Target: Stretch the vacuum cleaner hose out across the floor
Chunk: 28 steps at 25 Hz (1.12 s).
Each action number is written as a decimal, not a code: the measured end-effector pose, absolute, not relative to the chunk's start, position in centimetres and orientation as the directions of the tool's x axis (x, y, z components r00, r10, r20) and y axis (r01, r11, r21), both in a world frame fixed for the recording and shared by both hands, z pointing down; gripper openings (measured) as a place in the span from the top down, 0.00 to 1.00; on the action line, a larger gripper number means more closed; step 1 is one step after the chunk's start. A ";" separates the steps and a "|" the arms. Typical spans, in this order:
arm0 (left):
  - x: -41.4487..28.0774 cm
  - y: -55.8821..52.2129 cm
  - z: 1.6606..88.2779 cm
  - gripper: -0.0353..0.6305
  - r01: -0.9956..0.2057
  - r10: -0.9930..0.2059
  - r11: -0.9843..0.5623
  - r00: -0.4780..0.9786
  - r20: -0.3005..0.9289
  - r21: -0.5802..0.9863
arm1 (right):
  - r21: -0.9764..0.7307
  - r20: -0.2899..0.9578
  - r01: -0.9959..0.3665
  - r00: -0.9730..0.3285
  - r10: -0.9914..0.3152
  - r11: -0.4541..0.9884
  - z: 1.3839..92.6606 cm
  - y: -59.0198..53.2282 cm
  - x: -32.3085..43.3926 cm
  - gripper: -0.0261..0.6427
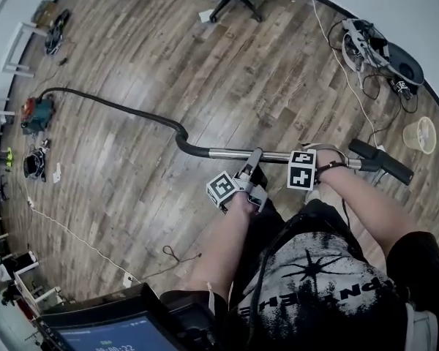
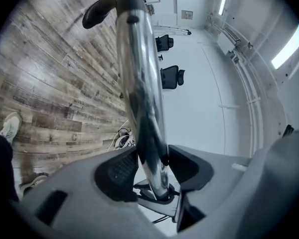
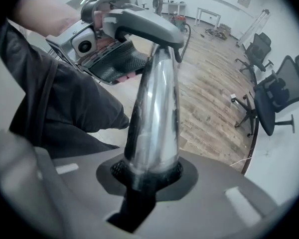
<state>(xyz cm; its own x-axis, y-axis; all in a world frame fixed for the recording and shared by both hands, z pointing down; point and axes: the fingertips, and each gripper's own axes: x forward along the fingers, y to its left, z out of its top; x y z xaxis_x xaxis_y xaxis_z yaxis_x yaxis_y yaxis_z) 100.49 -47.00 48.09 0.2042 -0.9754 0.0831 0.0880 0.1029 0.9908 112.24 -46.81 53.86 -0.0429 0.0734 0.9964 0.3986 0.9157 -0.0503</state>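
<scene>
Hose: the black vacuum hose (image 1: 124, 112) lies on the wood floor (image 1: 205, 64). It runs from the canister vacuum (image 1: 38, 112) at the left edge of the room to the curved handle end (image 1: 184, 141) in front of the person.
Hose shape: it is mostly drawn out, but it arcs near the canister and sags slightly along its middle, so it is not yet a straight line.
Wand: the chrome wand tube (image 1: 234, 153) is held level above the floor, with the floor nozzle (image 1: 380, 159) at its far right end.
Left gripper (image 1: 253, 165): its jaws stand wide apart around the wand tube (image 2: 139, 83). The tube passes between the pads without being squeezed (image 2: 149, 168).
Right gripper (image 1: 307, 159): it points down and is clamped firmly on the wand tube (image 3: 154, 108), with the pads pressed against the metal (image 3: 152, 171).
Done: judging by the lie of the hose, most of the slack is already out.
Left to do: probably a little more pull away from the canister to flatten the remaining curve, then laying the wand down in line with the hose.
Risk: only one claw is gripping, so the long wand could swing or tip.
</scene>
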 end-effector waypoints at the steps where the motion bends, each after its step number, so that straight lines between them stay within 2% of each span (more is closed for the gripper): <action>1: 101.1 -46.9 48.2 0.68 0.094 -0.977 0.110 0.195 0.090 0.989 | -0.054 0.996 0.403 -0.047 0.080 0.914 54.2 -47.6 112.8 0.83; 3: 102.1 -46.3 49.5 0.71 0.038 -0.973 0.157 0.179 0.148 0.987 | -0.059 0.994 0.403 -0.057 0.090 0.913 55.6 -49.3 114.0 0.83; 4: 102.4 -46.2 50.2 0.75 -0.033 -0.969 0.174 0.173 0.177 0.984 | -0.057 0.994 0.400 -0.063 0.090 0.915 56.5 -50.2 114.5 0.83; 5: 102.6 -46.1 50.7 0.93 -0.123 -0.965 0.181 0.170 0.201 0.976 | -0.053 0.994 0.396 -0.070 0.088 0.917 57.7 -51.0 115.0 0.83; 8: 103.9 -46.4 52.6 0.94 -0.342 -0.950 0.160 0.200 0.238 0.926 | -0.041 0.993 0.381 -0.089 0.080 0.924 62.3 -52.4 116.0 0.83; 13: 105.8 -48.8 58.0 0.94 -0.562 -0.917 0.089 0.276 0.288 0.823 | -0.037 0.992 0.354 -0.098 0.076 0.935 71.7 -53.7 117.3 0.83; 21: 105.0 -53.6 70.3 0.94 -0.716 -0.872 -0.002 0.343 0.349 0.698 | -0.025 0.993 0.333 -0.101 0.062 0.943 87.8 -58.0 118.4 0.83; 25: 104.9 -54.6 75.8 0.95 -0.698 -0.885 0.008 0.329 0.330 0.716 | -0.005 0.993 0.349 -0.111 0.046 0.937 95.7 -59.9 120.8 0.83; 28: 104.7 -55.9 79.5 0.95 -0.744 -0.884 -0.014 0.321 0.339 0.668 | 0.010 0.991 0.326 -0.126 0.033 0.945 101.8 -62.1 121.8 0.84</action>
